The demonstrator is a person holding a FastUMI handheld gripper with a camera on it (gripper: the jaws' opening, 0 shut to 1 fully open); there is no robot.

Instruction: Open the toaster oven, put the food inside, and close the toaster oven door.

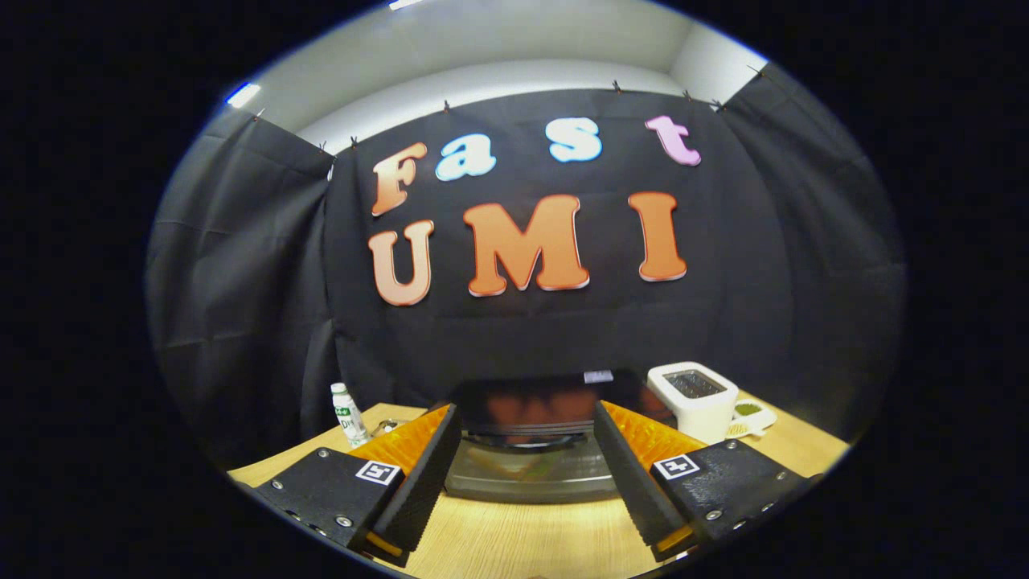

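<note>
The gripper (526, 474) is hovering with its fingers spread wide apart, gripping nothing. The toaster oven (530, 442) is sitting on the wooden table (522, 539) between and just ahead of them. Beyond, a white toaster (694, 398) is standing right, a small bottle (348, 414) left.

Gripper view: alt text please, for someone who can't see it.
The tool is open, its fingers spread either side of a dark toaster oven standing just ahead on a wooden table. A white pop-up toaster stands to the right of the oven beside a small white dish, a small white bottle to its left.
</note>
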